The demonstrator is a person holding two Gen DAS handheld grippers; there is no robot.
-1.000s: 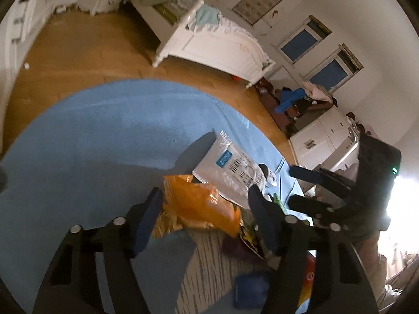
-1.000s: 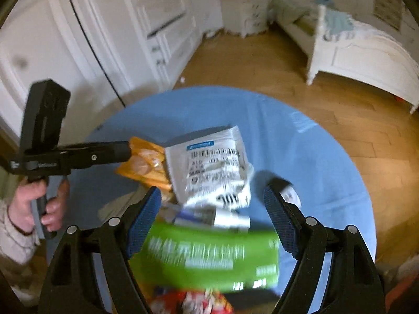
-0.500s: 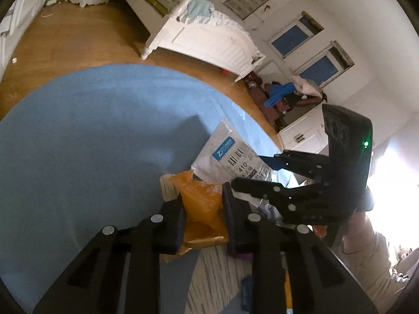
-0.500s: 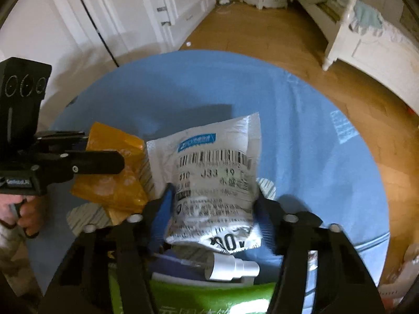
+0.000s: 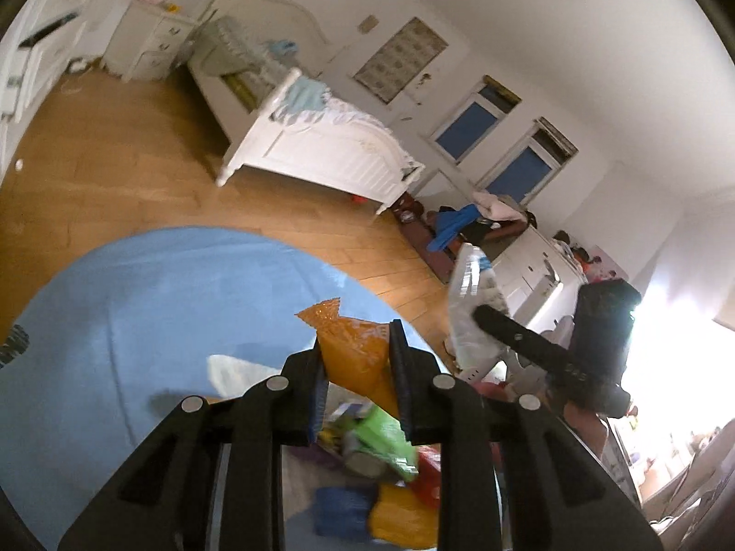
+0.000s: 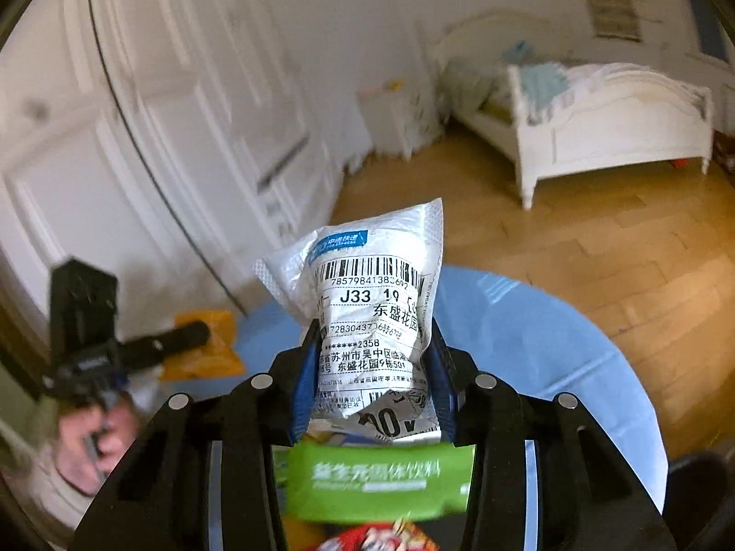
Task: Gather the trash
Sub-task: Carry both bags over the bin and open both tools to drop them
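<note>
Orange wrapper [image 5: 356,351] pinched in left tongs [image 5: 357,369], raised above blue rug [image 5: 138,312]. White courier bag [image 6: 374,317] pinched in right tongs [image 6: 374,376]. Below, blurred, apparently green packet [image 6: 376,480] among remaining litter.

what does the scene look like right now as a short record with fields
left gripper: shut on the orange snack bag, lifted above the rug
right gripper: shut on the white courier mailer, barcode label facing the camera
still on the floor: green drink pack, red wrapper, blue packet
surface: round blue rug on wooden floor
background: white bed, white wardrobe doors
</note>
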